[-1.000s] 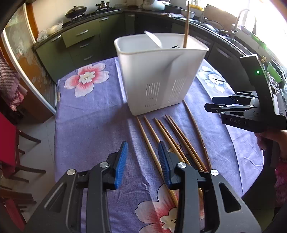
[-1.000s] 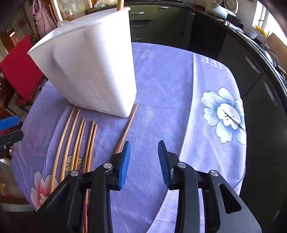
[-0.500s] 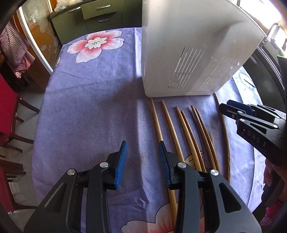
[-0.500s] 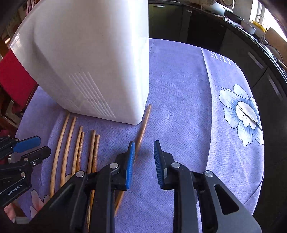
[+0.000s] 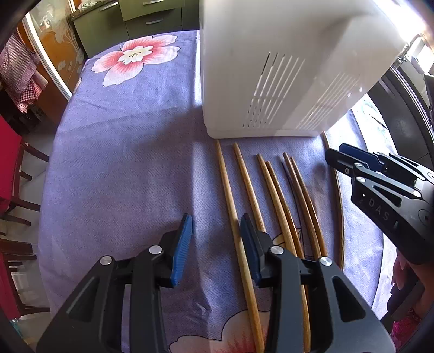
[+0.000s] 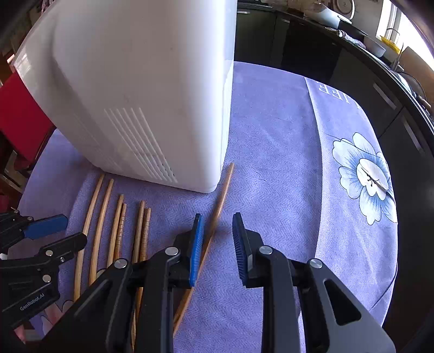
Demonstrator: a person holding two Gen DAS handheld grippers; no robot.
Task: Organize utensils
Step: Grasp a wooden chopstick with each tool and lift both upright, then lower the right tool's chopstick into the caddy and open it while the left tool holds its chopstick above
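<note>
Several wooden chopsticks [image 5: 274, 190] lie side by side on the purple floral tablecloth [image 5: 122, 163], in front of a tall white slotted utensil holder [image 5: 284, 68]. My left gripper [image 5: 217, 244] hangs low over the cloth, open. The leftmost chopstick [image 5: 229, 190] runs between its jaws, close to the right pad, and is not pinched. My right gripper [image 6: 217, 241] is open too. A lone chopstick [image 6: 223, 190] beside the holder [image 6: 141, 95] passes between its pads near the left one. Each view shows the other gripper: the right gripper [image 5: 336, 153] and the left gripper [image 6: 67, 232].
The round table's edge [image 6: 390, 271] curves close on the right, with dark kitchen cabinets [image 6: 352, 68] beyond it. A red chair [image 5: 8, 163] stands off the left side. Green drawers [image 5: 152, 16] are behind the table. A person's hand [image 5: 407, 271] holds the right gripper.
Both grippers have come down close to the chopsticks, so the holder's rim has left both views. The right jaws have narrowed around the lone chopstick.
</note>
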